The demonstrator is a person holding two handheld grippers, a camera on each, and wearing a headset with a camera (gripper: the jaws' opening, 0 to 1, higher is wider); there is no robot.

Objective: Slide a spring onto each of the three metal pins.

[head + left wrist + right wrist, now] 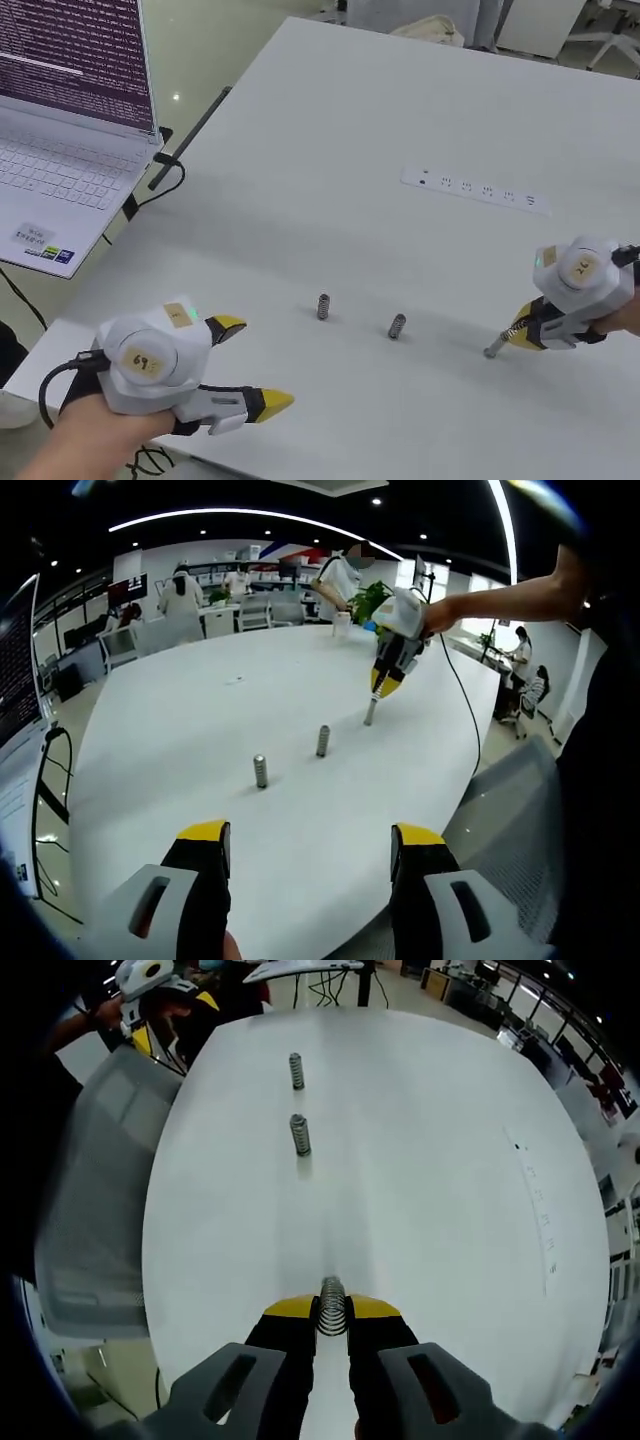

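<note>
Now | springs (323,306) (397,326): three | two upright on table (350,150) | right gripper (519,337) pinching third spring (332,1305) | left gripper (262,362) spread

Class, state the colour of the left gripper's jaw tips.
Yellow, on the white hand-held left gripper; clearest in the left gripper view.

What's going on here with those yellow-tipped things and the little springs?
A person holds tongs in each hand over a white table. The right tongs are shut on a spring, tilted, its far end touching the table. Two more springs stand upright nearby, apart from each other. The left tongs are open and hold nothing.
</note>
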